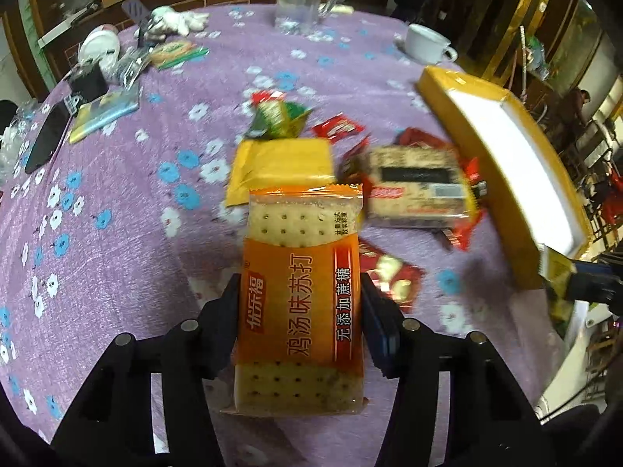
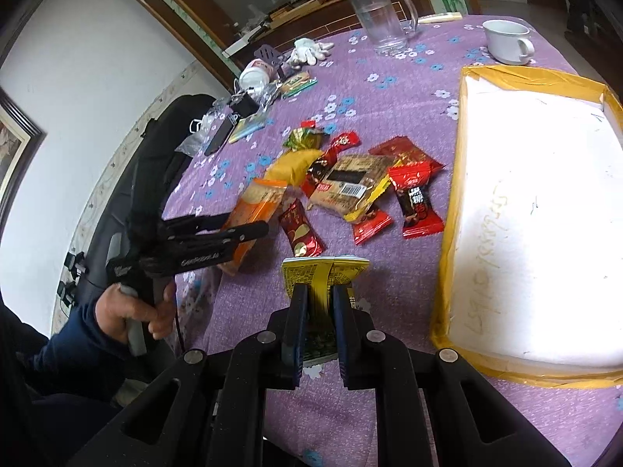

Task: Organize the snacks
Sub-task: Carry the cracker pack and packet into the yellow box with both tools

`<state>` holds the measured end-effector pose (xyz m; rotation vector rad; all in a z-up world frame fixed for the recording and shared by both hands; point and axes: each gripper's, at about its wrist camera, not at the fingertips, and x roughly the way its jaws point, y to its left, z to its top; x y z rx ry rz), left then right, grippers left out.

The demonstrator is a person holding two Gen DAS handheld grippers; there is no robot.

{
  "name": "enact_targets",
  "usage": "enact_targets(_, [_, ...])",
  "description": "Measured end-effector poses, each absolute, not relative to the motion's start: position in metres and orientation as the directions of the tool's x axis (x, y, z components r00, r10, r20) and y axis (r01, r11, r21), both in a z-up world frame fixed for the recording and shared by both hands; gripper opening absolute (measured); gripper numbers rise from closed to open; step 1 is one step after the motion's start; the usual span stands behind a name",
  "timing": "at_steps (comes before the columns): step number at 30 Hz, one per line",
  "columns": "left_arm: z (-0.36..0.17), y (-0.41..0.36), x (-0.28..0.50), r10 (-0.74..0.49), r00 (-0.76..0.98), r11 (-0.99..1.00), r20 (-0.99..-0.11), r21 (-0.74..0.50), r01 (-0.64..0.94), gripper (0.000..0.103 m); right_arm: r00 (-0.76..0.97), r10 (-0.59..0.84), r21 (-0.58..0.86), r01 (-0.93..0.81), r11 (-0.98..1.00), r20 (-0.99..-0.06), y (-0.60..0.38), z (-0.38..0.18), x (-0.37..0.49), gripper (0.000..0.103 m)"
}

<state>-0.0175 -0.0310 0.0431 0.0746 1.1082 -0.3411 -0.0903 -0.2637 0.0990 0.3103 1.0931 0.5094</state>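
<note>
You are clamping the cracker pack (image 1: 300, 292) in your left gripper (image 1: 300, 311) above the tabletop's (image 1: 136, 233) middle; your right gripper (image 2: 317, 307) is pinching a yellow packet (image 2: 323, 272) near the box (image 2: 447, 241).

Snack packs: 1 orange cracker pack (image 1: 300, 292); 1 yellow packet (image 2: 325, 276); 5 red packets (image 2: 418, 202); 1 tan pack (image 2: 350, 185); 1 green-gold packet (image 2: 305, 138); 1 plain yellow pack (image 2: 292, 165). Boxes: 1 (image 2: 537, 218). Jugs: 1 (image 2: 383, 19). Cups: 1 (image 2: 508, 41).
</note>
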Motion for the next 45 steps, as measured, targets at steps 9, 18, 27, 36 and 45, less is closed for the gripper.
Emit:
enact_targets(9, [0.076, -0.068, -0.025, -0.292, 0.423, 0.919, -0.858, -0.129, 0.373, 0.054, 0.398, 0.538, 0.496, -0.213, 0.842, -0.743, -0.292, 0.107, -0.085, 0.014])
enact_targets(18, [0.097, -0.132, -0.017, -0.355, 0.417, 0.878, -0.837, -0.145, 0.457, 0.054, 0.456, 0.501, 0.496, -0.14, 0.857, -0.736, -0.348, 0.117, -0.08, 0.014])
enact_targets(27, [0.106, -0.218, 0.005, -0.399, 0.393, 0.833, -0.828, -0.148, 0.533, 0.054, 0.513, 0.445, 0.485, -0.063, 0.872, -0.734, -0.417, 0.13, -0.055, 0.014])
enact_targets(36, [0.091, -0.283, 0.045, -0.384, 0.376, 0.838, -0.843, -0.147, 0.526, 0.054, 0.535, 0.396, 0.475, 0.011, 0.88, -0.746, -0.47, 0.12, -0.007, 0.014])
enact_targets(45, [0.068, -0.321, 0.083, -0.319, 0.364, 0.87, -0.875, -0.118, 0.479, 0.054, 0.516, 0.353, 0.447, 0.064, 0.892, -0.78, -0.502, 0.095, 0.057, 0.014])
